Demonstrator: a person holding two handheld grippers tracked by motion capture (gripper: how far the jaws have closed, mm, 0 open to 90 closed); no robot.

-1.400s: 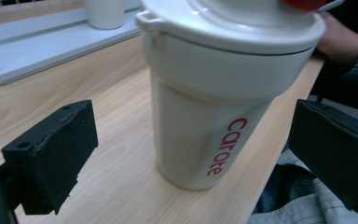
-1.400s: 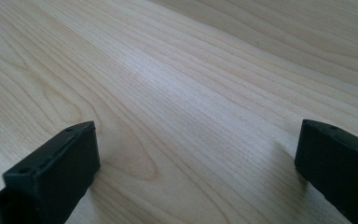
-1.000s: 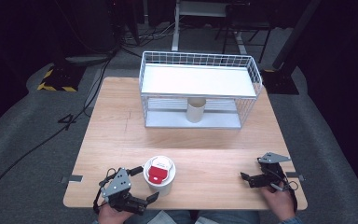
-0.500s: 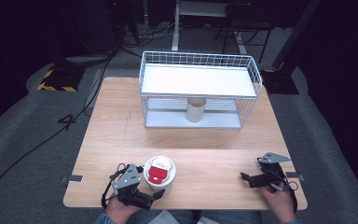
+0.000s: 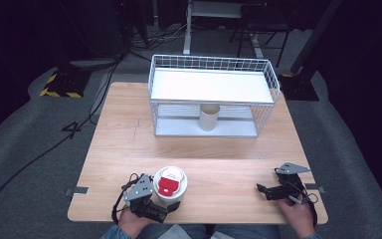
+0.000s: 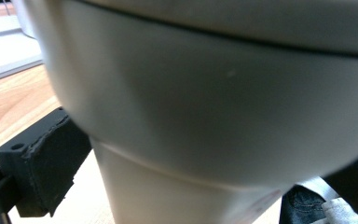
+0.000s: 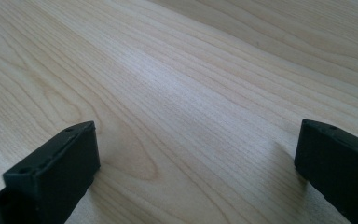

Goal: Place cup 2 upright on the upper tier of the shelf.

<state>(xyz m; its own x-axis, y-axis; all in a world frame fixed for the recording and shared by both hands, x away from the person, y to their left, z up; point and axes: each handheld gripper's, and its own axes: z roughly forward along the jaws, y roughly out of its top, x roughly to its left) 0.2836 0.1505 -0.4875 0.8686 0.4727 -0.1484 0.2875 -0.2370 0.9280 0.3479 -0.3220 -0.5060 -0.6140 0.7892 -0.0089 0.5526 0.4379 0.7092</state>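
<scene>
A white cup with a red and white lid stands near the front edge of the wooden table, left of centre. My left gripper is open, its jaws on either side of the cup's lower body. In the left gripper view the cup's wall is very close, and one black finger stands right beside it at the left. My right gripper rests low over bare wood at the front right, open with nothing between its fingers.
A white wire rack with a flat white shelf stands at the back of the table. A beige cylinder stands upright under that shelf. Bare wood stretches between the rack and both grippers. Cables lie on the grey floor to the left.
My left gripper has slid right and forward until its jaws stand around the cup. The right gripper and the cup have stayed put.
</scene>
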